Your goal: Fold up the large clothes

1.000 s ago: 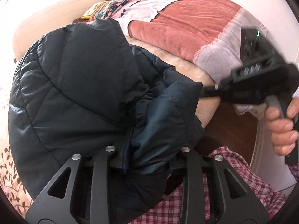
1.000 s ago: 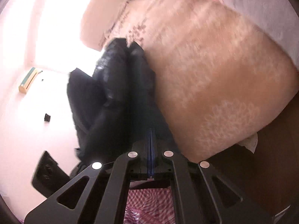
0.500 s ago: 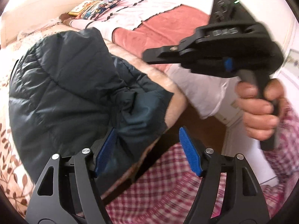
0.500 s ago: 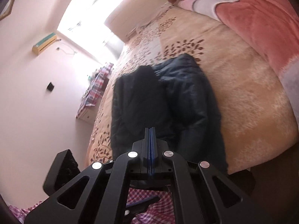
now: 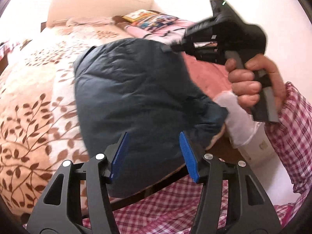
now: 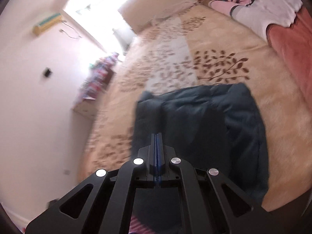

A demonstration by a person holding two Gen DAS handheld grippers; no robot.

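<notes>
**Jacket's folded into a block, both tongs off it now**

Left to right: the left tongs (image 5: 154, 154) sit right at the near edge of the dark puffy jacket (image 5: 140, 89), pads apart, nothing between them. The jacket lies straight ahead of them on the leaf-print bed (image 5: 37, 101), by the near edge of the mattress. It's a chunky rectangle with its long axis running away from me toward the headboard. The right tongs (image 6: 157, 156) are squeezed together on nothing and hang above the jacket's far right corner, so the left ones are lower and closer to the fabric. I'd guess any tidy-up or last fold starts from that near edge.

Versus a second ago: the left tongs had a bunched sleeve clamped and the jacket was a lumpy heap. Half a second ago they'd let go, pads apart. Now the bundle looks flatter and squarer, and the right tongs have swung up and over it.
</notes>
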